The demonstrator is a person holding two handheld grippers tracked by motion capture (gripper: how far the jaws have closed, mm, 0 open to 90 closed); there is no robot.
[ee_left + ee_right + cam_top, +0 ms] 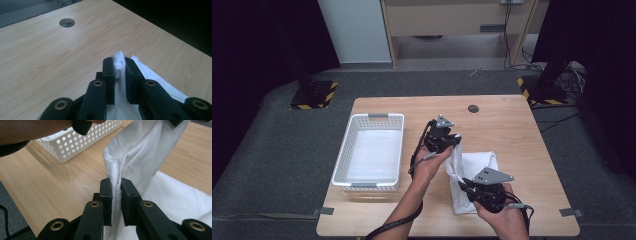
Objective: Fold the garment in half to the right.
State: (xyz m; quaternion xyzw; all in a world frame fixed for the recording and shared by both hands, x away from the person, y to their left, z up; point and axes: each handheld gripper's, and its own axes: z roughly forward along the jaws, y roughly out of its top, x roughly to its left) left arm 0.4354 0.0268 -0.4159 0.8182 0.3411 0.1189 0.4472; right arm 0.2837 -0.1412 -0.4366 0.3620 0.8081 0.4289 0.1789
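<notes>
A white cloth [472, 172] lies partly folded on the wooden table [512, 125], right of centre, with one edge lifted. My left gripper [452, 142] is shut on the cloth's upper corner, and in the left gripper view the white fabric [119, 62] is pinched between the black jaws. My right gripper [467, 184] is shut on the same edge lower down, near the table's front. In the right gripper view the cloth [135, 157] rises from the jaws up towards the other gripper.
A white perforated basket [371, 150] stands on the left half of the table, with a white lining or cloth in its bottom. A round cable hole [473, 108] sits near the far edge. Black stands and cables are on the floor beyond.
</notes>
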